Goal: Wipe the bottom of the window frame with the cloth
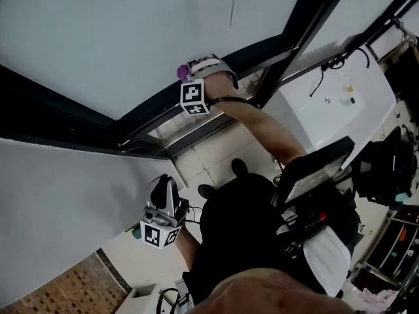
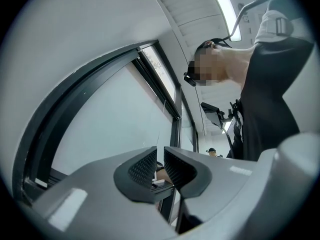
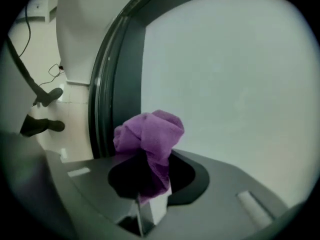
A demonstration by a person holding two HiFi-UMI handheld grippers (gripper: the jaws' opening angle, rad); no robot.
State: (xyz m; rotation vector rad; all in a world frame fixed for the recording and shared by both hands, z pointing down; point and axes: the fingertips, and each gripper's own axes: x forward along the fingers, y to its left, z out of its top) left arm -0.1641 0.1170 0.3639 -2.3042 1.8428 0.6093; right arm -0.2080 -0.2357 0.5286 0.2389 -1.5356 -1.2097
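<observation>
Reaching up to the dark window frame, the right gripper carries the one cloth in the scene, a purple bunch. In the right gripper view the fingers are pinched on that cloth: its lower end is trapped in the right gripper and the rest billows out above in a crumpled ball. The ball stands in front of the pale pane, just beside the dark band of the window frame. No view shows clearly whether the fabric touches the frame.

The left gripper hangs lower, well apart from the right one, near the white wall below the frame. In the left gripper view its two ribbed fingers are drawn almost together, with only a thin slit between them and nothing in it; the left gripper points up along the window frame.

Two marker cubes show in the head view, one on each gripper: one just below the cloth, the other at the base of the lower gripper. Two black shoes stand on the pale tiled floor beneath the frame, the second a little nearer the left gripper. A patch of brick fills the lower left corner. Through the slit of the left fingers, one small person in a dark cap shows far off.
</observation>
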